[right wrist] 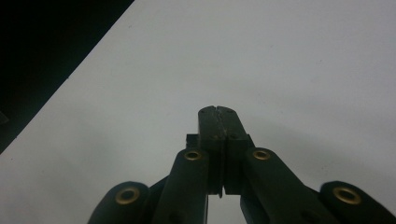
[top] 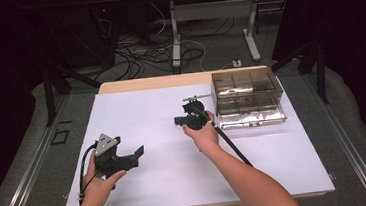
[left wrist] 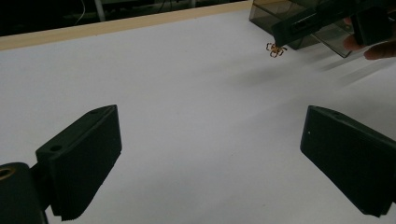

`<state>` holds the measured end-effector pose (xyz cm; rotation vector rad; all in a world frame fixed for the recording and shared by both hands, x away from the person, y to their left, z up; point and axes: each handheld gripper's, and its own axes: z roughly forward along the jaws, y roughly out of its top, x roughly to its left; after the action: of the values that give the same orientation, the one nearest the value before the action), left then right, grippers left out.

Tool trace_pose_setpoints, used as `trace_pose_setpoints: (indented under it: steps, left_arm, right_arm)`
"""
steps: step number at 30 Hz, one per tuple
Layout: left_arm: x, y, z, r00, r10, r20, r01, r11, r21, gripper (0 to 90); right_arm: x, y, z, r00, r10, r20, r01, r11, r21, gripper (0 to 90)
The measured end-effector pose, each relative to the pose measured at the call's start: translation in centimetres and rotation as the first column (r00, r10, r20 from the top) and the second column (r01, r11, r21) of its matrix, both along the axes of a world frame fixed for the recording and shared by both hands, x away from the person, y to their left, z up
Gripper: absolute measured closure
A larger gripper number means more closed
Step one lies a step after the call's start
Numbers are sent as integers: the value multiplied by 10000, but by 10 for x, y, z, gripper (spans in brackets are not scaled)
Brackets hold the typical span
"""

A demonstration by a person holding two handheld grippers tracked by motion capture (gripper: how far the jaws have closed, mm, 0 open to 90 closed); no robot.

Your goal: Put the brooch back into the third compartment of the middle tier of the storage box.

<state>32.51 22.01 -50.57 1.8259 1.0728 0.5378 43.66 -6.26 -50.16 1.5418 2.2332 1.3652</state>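
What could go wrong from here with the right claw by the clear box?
1. The small gold piece hangs from the very tip of the shut right claw; so thin a hold may slip.
2. The clear box sits close by; the claw could knock it.

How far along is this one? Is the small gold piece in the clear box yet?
Not yet. Done: the right gripper is shut on the small gold piece, which hangs above the white table. In hand: holding it just beside the clear box. Left: placing it inside. The left gripper is open and idle.
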Motion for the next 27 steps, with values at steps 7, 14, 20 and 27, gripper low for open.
trace_pose_setpoints:
  steps: [7,14,20,27]
  left_arm:
    - [0,0,0,10000,13,17,-13,10000,-3,55]
    - [0,0,0,10000,16,11,-16,10000,4,55]
    - [0,0,0,10000,19,8,-19,10000,24,56]
    - [0,0,0,10000,28,21,-28,10000,15,56]
  right_arm:
    - [-2,-11,5,9999,-164,52,163,9997,192,900]
    - [-3,-20,7,9994,-322,153,318,9992,238,900]
    - [-4,-29,11,9992,-379,158,371,9981,485,900]
    - [-7,-38,15,9989,-461,47,456,9958,796,900]
